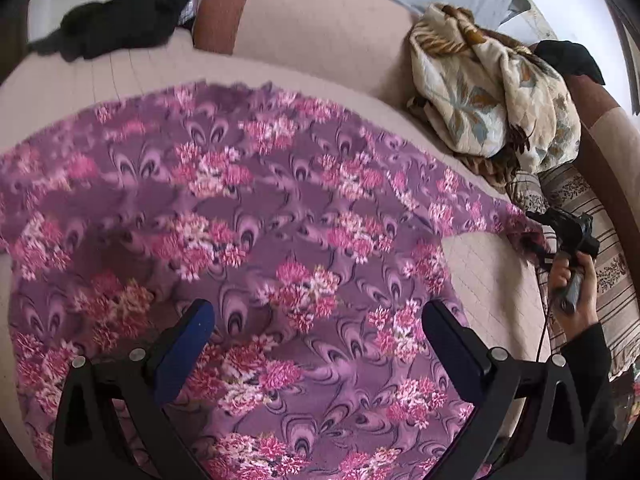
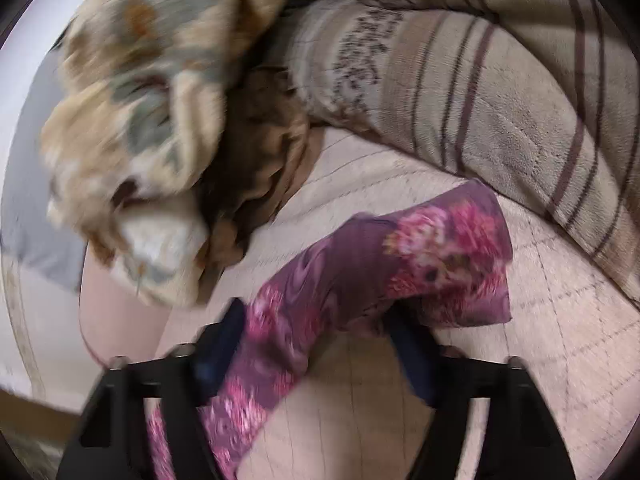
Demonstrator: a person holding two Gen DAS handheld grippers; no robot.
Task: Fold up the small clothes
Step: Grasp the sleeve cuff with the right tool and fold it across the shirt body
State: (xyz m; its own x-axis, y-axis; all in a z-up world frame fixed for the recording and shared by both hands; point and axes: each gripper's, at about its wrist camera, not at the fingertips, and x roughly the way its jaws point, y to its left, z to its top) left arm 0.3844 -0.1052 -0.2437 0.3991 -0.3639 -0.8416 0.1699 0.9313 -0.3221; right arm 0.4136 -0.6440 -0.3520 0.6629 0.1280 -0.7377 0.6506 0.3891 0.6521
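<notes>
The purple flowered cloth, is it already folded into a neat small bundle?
No. In the left wrist view the purple flowered cloth lies spread wide and flat over the pink sofa seat, with no fold made.

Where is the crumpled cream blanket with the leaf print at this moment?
In the left wrist view, the crumpled cream leaf-print blanket lies at the upper right on the beige sofa, beyond the purple floral garment and above the striped beige cushion.
</notes>
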